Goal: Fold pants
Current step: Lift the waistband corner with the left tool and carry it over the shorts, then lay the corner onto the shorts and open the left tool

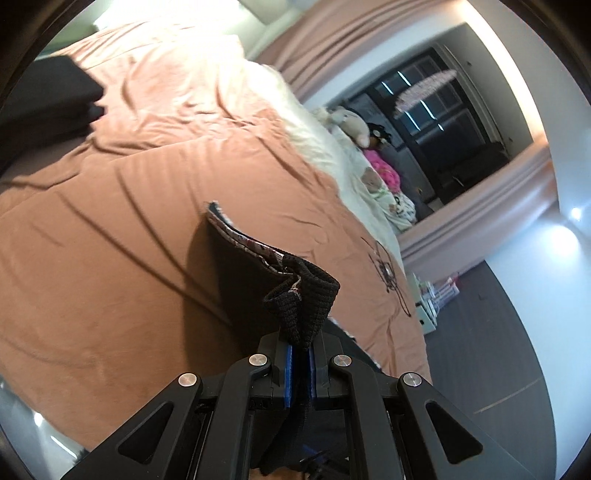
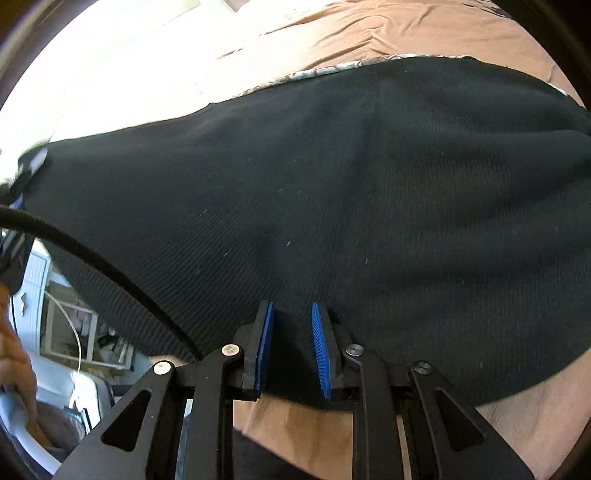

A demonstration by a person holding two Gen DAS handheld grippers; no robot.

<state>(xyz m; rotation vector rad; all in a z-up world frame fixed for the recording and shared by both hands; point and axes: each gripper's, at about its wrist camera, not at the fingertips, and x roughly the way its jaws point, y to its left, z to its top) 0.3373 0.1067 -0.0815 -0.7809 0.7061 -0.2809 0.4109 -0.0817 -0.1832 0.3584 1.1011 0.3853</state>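
You had a bed (image 1: pixel 110 229) covered in a wrinkled terracotta duvet (image 2: pixel 388 22) under everything. The black knit pants (image 2: pixel 332 192) lay spread across it. A dark folded pile (image 1: pixel 48 96) sat at its far corner, and white fluffy bedding (image 1: pixel 310 125) lay along one edge.

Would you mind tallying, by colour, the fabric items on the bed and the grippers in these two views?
Black pants: 1
Black folded garment pile: 1
Terracotta bedspread: 1
Black grippers with blue jaws, left gripper and right gripper: 2
Total: 5
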